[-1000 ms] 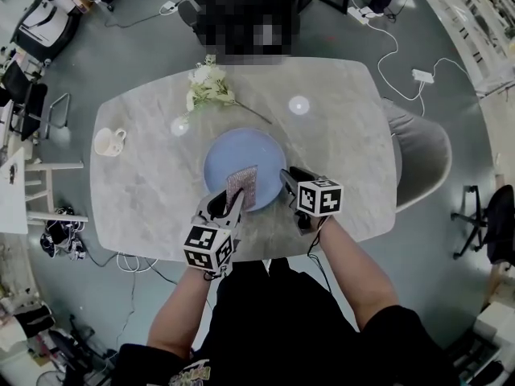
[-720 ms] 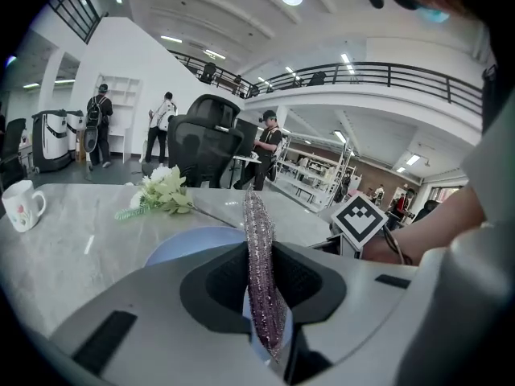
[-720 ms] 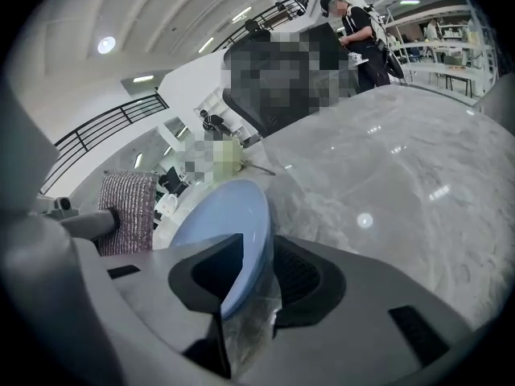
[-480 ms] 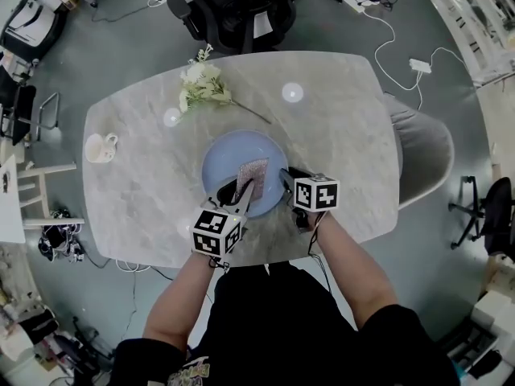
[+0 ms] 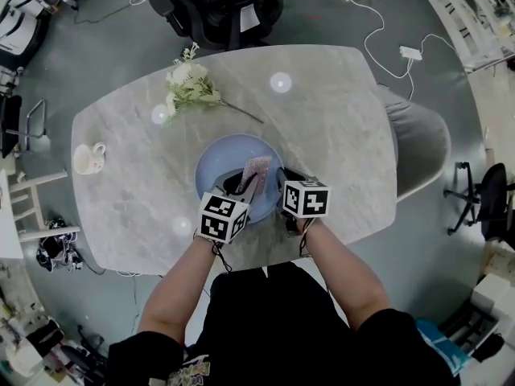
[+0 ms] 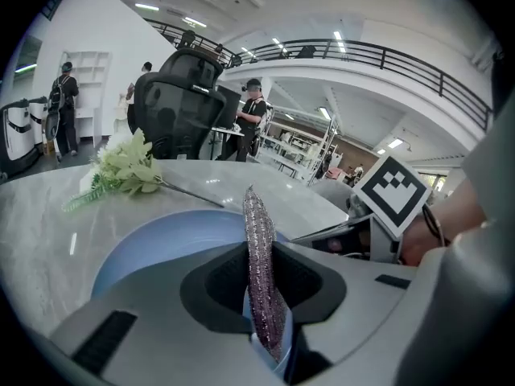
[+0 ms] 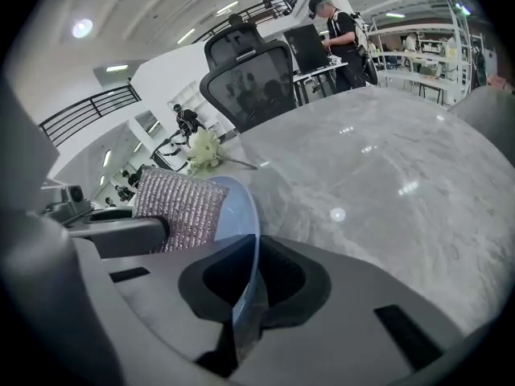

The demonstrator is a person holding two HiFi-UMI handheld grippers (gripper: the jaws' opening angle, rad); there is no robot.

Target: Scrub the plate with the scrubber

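Note:
A pale blue plate [image 5: 229,153] lies on the marble table [image 5: 338,135], near its front edge. My left gripper [image 5: 242,186] is shut on a glittery pink-grey scrubber [image 5: 257,172], which stands on edge over the plate's near right part. In the left gripper view the scrubber [image 6: 262,276] rises between the jaws above the plate [image 6: 153,244]. My right gripper [image 5: 282,182] is at the plate's right rim. Its jaws are closing, and the plate rim [image 7: 242,215] is pinched between them beside the scrubber [image 7: 179,207].
A bunch of white flowers [image 5: 189,87] lies at the table's far left. A white cup [image 5: 87,158] stands at the left end. A black office chair [image 5: 221,6] is behind the table and a grey chair [image 5: 418,147] at its right.
My right gripper has moved in onto the plate's right rim and its jaws have closed there. The left gripper has carried the scrubber a little further over the plate.

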